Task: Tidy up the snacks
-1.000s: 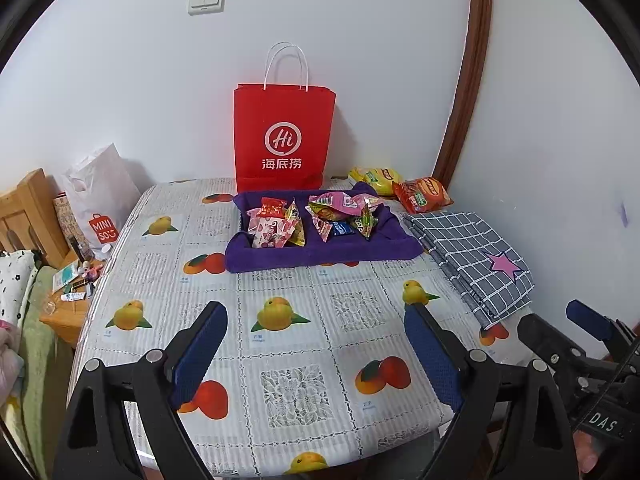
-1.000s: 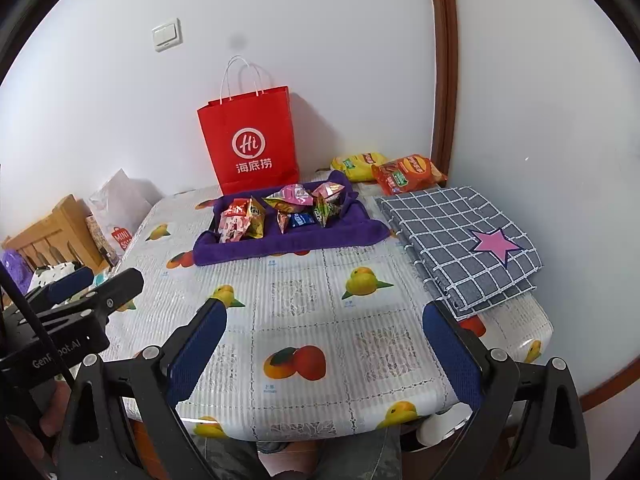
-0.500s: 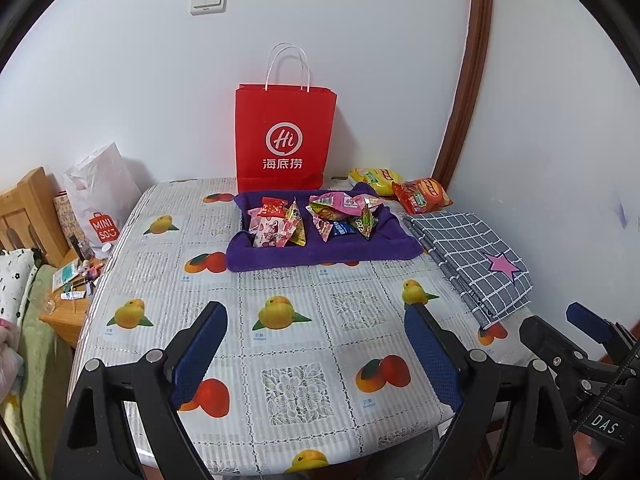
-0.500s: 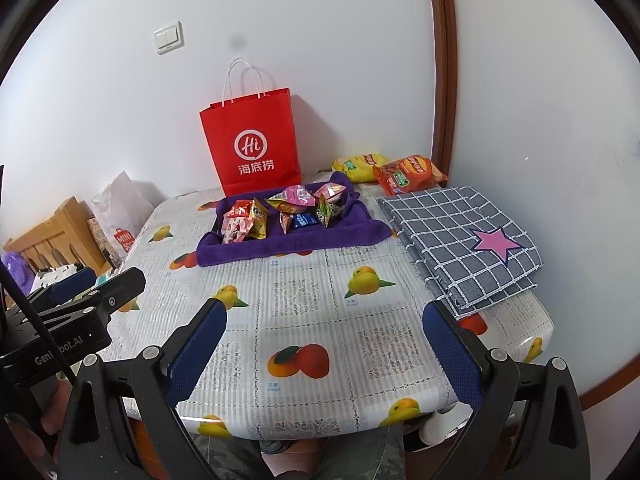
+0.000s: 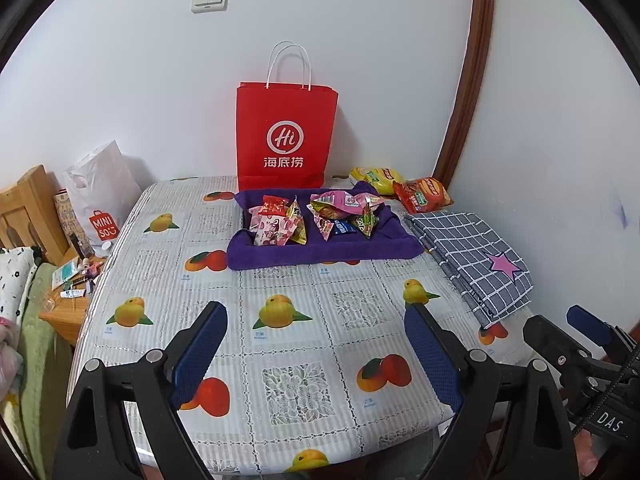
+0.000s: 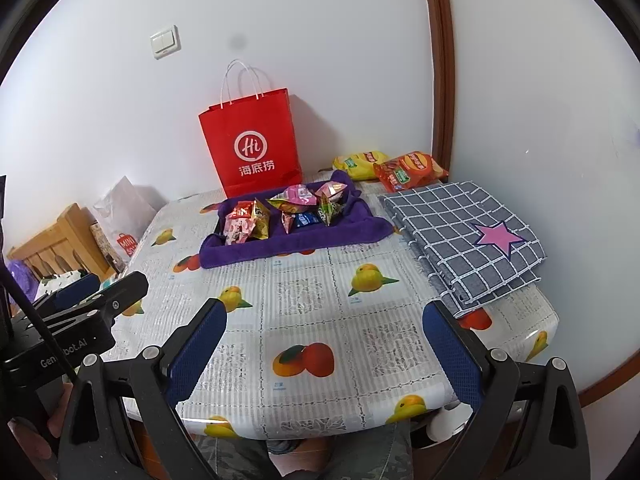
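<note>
- Both hand-held grippers, left [image 5: 316,344] and right [image 6: 325,346], we held wide and empty above the table [image 5: 304,344].
- We saw snack packets [image 5: 320,218] heaped on the purple towel [image 5: 320,252], before the red paper bag [image 5: 286,136].

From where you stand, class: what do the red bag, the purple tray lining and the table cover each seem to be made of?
Red bag: likely matte paper; crisp creases, twisted white cord handles.
Purple tray lining: looks like soft, fuzzy towel cloth; limp folds, no shine.
Table cover: probably glossy plastic sheeting printed with fruit; light glints along its near edge.
</note>
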